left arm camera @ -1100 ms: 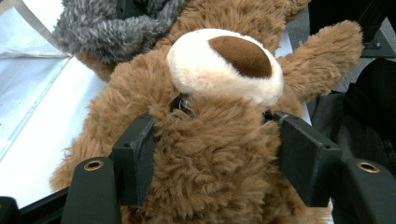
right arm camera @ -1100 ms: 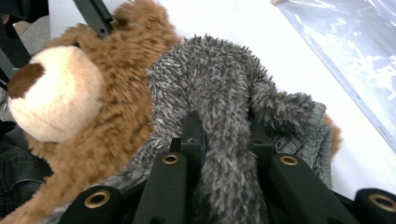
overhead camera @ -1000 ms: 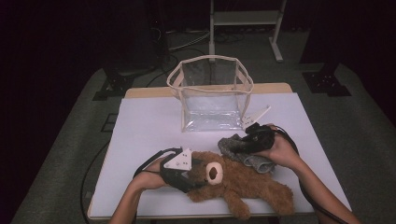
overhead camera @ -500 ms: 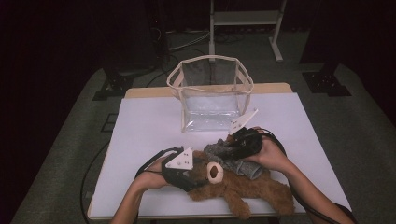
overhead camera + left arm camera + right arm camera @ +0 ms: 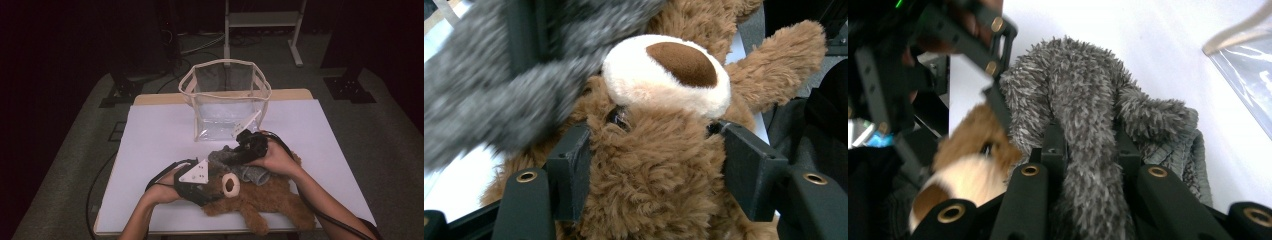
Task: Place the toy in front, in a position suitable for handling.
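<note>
The left tool (image 5: 200, 187) has the brown teddy bear (image 5: 260, 200) clamped by the head, jaws pressing into the fur on both sides just behind the cream muzzle (image 5: 666, 75). The right tool (image 5: 240, 150) pinches a fuzzy grey garment (image 5: 235, 162), a fold of it squeezed tight between narrow jaws. Looks like the dressing step: the grey piece hangs right over the bear's head, between the bear and the clear bag (image 5: 225, 97) standing farther back on the surface (image 5: 160, 135). The bear lies on its back at the near edge, well short of the bag, limbs splayed, dark brown nose up. The garment is shaggy and limp, with a ribbed knit edge. Next, I'd judge, the right tool needs to draw that opening down over the head while the left holds steady.
</note>
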Demonstrator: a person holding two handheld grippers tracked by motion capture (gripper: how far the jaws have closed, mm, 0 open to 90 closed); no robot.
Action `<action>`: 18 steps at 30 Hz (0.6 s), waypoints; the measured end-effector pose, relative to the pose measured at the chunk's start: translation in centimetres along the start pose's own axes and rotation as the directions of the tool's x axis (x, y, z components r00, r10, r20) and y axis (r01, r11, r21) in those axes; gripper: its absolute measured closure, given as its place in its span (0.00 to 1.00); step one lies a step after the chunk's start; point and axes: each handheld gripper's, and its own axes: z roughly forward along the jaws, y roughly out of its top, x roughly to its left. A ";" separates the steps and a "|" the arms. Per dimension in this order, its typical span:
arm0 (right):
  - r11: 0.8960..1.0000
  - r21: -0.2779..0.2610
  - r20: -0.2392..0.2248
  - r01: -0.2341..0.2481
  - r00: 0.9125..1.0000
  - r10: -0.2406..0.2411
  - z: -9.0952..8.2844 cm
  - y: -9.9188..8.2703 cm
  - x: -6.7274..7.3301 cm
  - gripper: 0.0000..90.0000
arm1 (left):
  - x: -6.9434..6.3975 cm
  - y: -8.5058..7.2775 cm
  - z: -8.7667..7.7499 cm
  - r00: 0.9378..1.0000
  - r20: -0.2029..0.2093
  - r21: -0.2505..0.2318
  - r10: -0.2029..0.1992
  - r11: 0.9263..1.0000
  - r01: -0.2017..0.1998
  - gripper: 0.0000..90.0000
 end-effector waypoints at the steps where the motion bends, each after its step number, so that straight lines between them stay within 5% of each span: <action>1: 1.000 -0.007 -0.010 -0.007 1.000 0.007 0.4 0.3 -0.3 0.82 | -0.1 0.1 0.0 1.000 -0.002 0.003 0.010 1.000 -0.010 0.39; 9: 1.000 0.020 -0.026 -0.018 0.999 0.019 1.8 1.2 -0.9 0.82 | -0.2 0.0 0.0 1.000 0.002 -0.001 0.012 1.000 -0.012 0.39; 13: 0.999 0.027 -0.008 -0.030 0.999 0.031 0.9 0.5 -1.1 0.82 | 0.0 0.0 -0.1 1.000 -0.004 0.004 0.016 1.000 -0.016 0.39; 18: 0.999 0.004 0.019 -0.049 0.999 0.049 -2.3 -2.0 -0.5 0.82 | 0.4 -0.1 0.0 1.000 -0.023 -0.008 -0.017 1.000 0.017 0.39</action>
